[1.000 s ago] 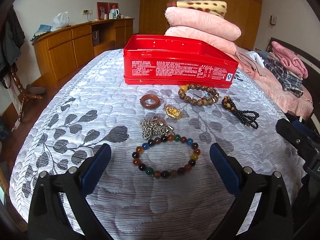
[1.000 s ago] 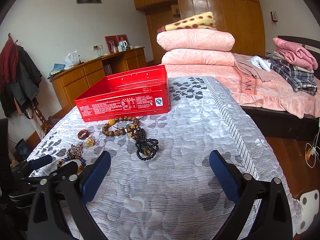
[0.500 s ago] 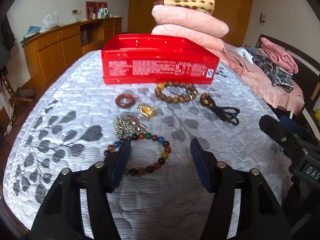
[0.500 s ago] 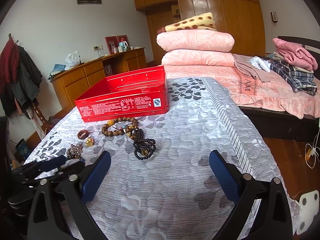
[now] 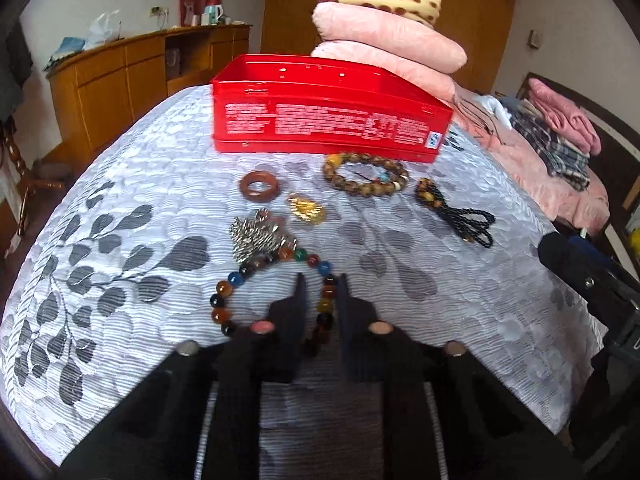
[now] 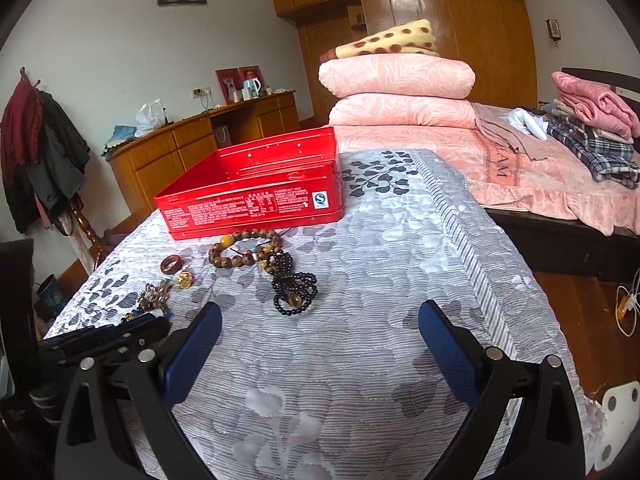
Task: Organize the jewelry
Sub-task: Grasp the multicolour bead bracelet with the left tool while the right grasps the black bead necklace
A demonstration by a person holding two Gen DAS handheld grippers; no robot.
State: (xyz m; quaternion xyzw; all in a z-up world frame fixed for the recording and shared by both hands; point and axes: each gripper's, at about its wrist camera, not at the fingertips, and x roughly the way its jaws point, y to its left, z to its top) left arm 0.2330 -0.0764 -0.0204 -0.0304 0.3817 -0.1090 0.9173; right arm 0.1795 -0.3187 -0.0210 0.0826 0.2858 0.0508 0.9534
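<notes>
quilt [image 5: 120,184] covering the bed, on which i work. red tin [image 5: 328,120], lid off, at its far side. my right gripper [image 6: 320,344] hovers over bare quilt, jaws wide apart. my left gripper [image 5: 321,292] has its jaws narrowed onto the right-hand side of the coloured bead bracelet [image 5: 228,288]. beyond lie the wooden bead bracelet [image 5: 366,174], black bead string [image 5: 464,216], silver chain [image 5: 256,236], brown ring [image 5: 259,186] and gold charm [image 5: 306,210].

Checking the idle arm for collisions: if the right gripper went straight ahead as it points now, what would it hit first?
Probably just the grey quilt; the black bead necklace lies left of the open right gripper.
</notes>
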